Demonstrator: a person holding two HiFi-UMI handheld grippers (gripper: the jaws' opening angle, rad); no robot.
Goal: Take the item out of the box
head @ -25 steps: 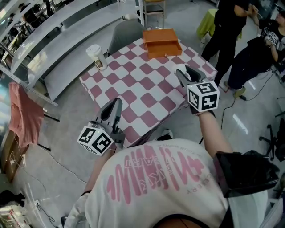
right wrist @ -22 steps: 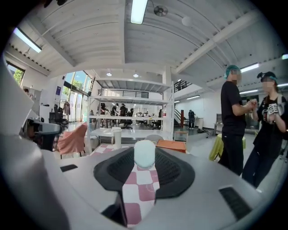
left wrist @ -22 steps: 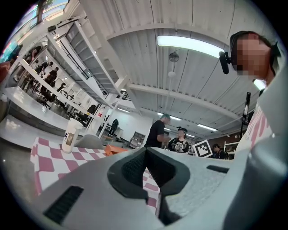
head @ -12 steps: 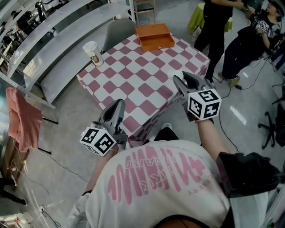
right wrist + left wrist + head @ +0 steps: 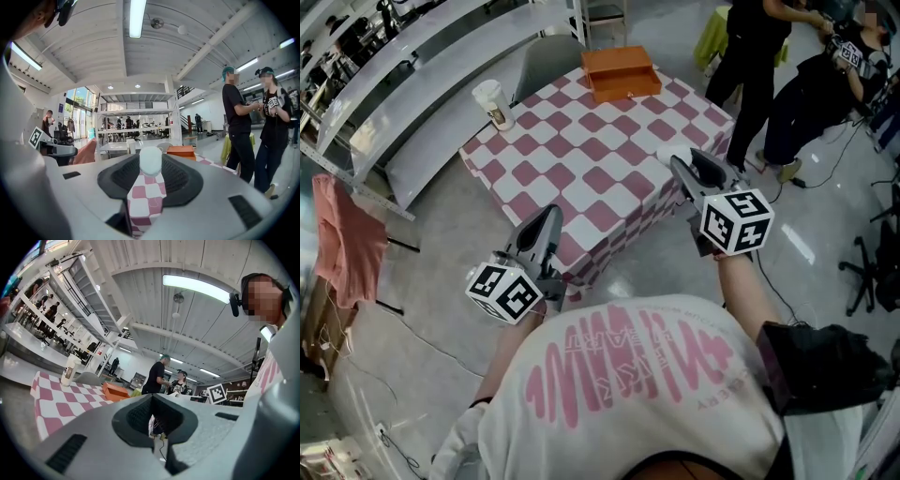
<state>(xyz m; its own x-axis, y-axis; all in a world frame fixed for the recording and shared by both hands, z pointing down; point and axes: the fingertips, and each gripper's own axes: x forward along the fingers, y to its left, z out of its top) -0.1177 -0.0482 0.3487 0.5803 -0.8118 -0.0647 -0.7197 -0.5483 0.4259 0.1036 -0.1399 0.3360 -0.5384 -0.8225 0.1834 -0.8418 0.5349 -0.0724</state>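
The left hand-held gripper hangs beside the near corner of the counter. Its jaws are parted by only a narrow slit and hold nothing; floor and a cable show through the slit. The right hand-held gripper sits over the counter's near right edge with its jaws well apart, and the pink-and-white checked cloth shows through the gap. A small pale rounded shape appears at the far end of that gap, too unclear to name, and I can make out no grip on it. Each gripper carries its marker cube near the wearer's white, pink-printed shirt.

The orange box lies at the far edge of the counter, well apart from both grippers. Its lid is down, so the item cannot be seen. A paper cup stands upright at the far left corner. A grey chair sits just behind the counter, between cup and box. Two people stand on the floor beyond the right side.
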